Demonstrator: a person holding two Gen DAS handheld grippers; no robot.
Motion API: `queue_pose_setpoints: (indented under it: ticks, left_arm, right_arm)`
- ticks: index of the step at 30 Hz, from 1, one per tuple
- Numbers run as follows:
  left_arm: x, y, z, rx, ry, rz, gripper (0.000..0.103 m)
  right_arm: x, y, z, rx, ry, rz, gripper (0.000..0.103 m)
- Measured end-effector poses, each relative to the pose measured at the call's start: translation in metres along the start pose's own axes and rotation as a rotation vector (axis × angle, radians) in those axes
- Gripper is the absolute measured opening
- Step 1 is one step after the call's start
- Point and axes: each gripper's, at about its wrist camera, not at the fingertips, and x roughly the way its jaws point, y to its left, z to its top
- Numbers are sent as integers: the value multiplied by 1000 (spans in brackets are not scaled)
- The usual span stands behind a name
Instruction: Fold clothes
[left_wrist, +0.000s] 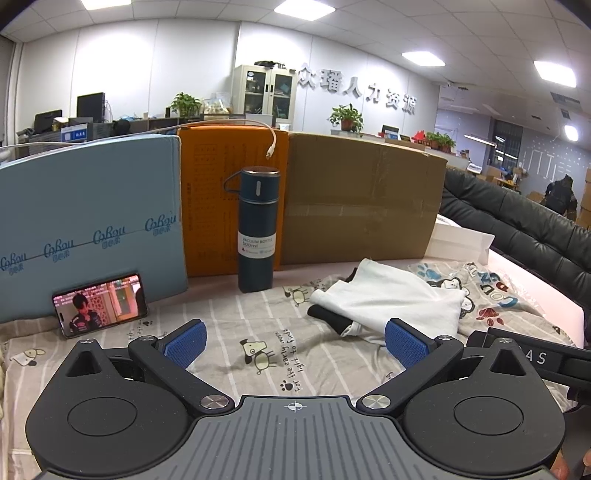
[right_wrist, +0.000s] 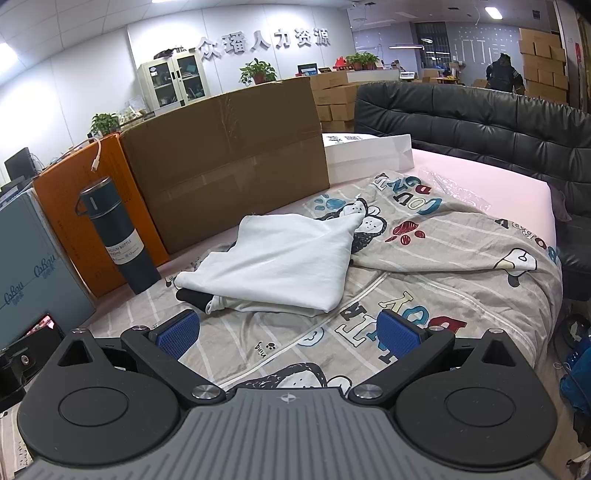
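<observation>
Holding my left tool (left_wrist: 295, 341) spread apart, nothing between its pads | white garment (left_wrist: 391, 299) lies folded on the bed sheet (left_wrist: 236, 317), right of the vacuum bottle (left_wrist: 257, 229) | my right tool (right_wrist: 290, 334) spread apart, short of the garment, gripping nothing
</observation>
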Motion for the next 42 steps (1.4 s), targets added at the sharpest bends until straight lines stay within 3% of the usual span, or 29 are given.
queue_pose_setpoints:
  ticks: [42]
  left_arm:
    - [-4, -23, -3, 34, 12, -111, 103]
  right_arm:
    - [-35, -31, -7, 62, -88, -129, 103]
